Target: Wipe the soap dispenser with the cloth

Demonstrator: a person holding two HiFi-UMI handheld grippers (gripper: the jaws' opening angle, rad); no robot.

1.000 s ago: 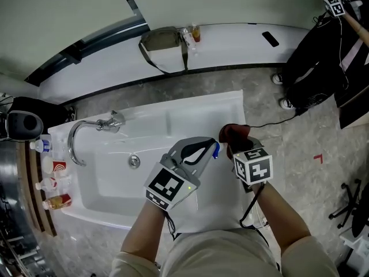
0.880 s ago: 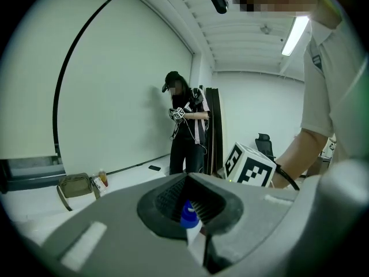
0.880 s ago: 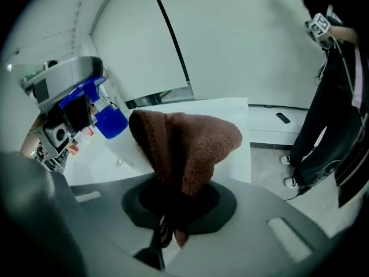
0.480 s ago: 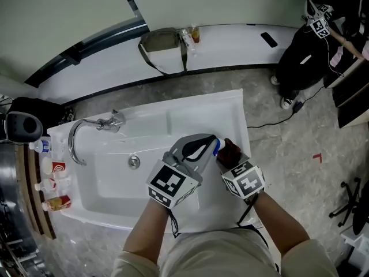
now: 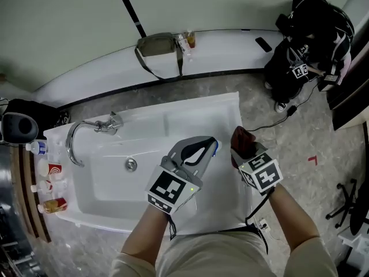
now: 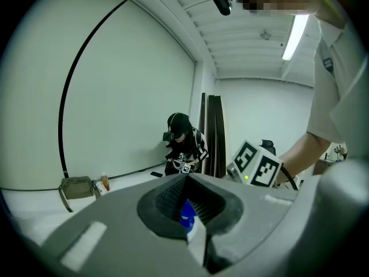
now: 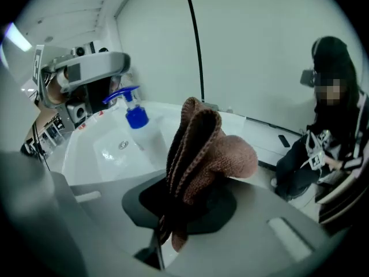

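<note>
Soap dispenser (image 7: 136,118): upright, clamped in the left hand-held gripper (image 5: 210,145) over the right end of the sink (image 5: 173,114); the cloth (image 7: 202,154), pinched bunched in the right hand-held gripper (image 5: 247,153), stands just to its right, near but apart.

No legible text, no readable labels or numbers
</note>
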